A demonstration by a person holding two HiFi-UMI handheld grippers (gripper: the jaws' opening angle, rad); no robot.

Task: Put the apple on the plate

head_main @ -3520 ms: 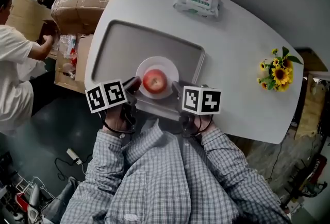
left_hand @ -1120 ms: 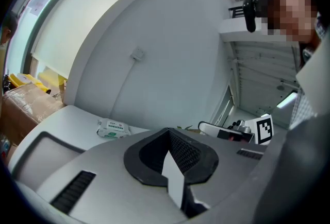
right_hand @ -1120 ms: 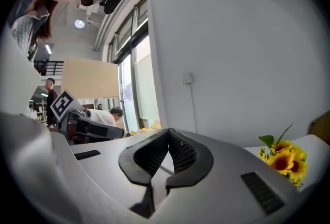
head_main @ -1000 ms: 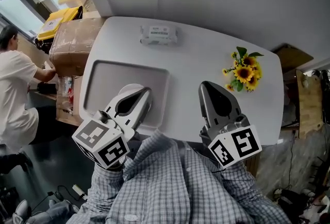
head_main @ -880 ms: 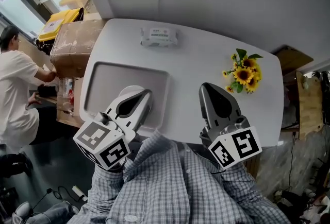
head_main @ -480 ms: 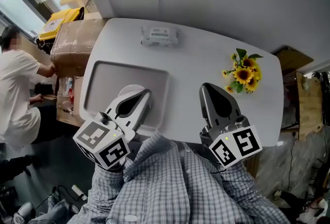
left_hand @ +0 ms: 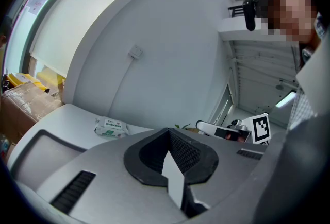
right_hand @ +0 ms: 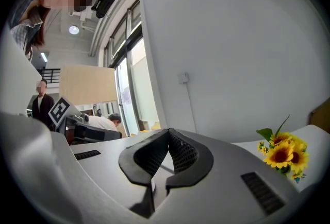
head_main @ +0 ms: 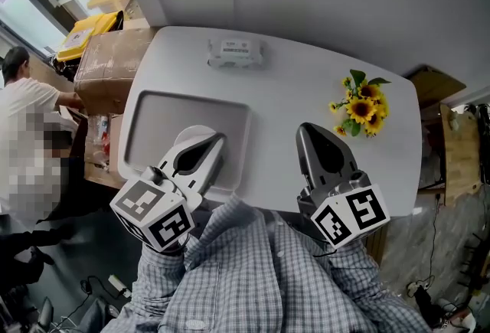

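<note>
No apple shows in any view. In the head view my left gripper (head_main: 219,138) is held up close to the camera, over the near part of the grey tray (head_main: 149,121), and hides what lies there. A white curved edge (head_main: 186,131) beside it seems to be the plate's rim. My right gripper (head_main: 307,128) is also raised, over the white table (head_main: 291,86) right of the tray. Both are shut with nothing between their jaws. In the left gripper view the left gripper (left_hand: 167,131) has its tips together, and so does the right gripper (right_hand: 168,131) in the right gripper view.
A pack of wipes (head_main: 234,51) lies at the table's far edge and a bunch of sunflowers (head_main: 360,104) at its right. A cardboard box (head_main: 103,56) stands off the left edge, where a person (head_main: 23,102) is busy.
3.5 s ago both grippers were low beside the plate, which held the apple. They have since risen towards the camera. Over the last second only the person at the left moved.
</note>
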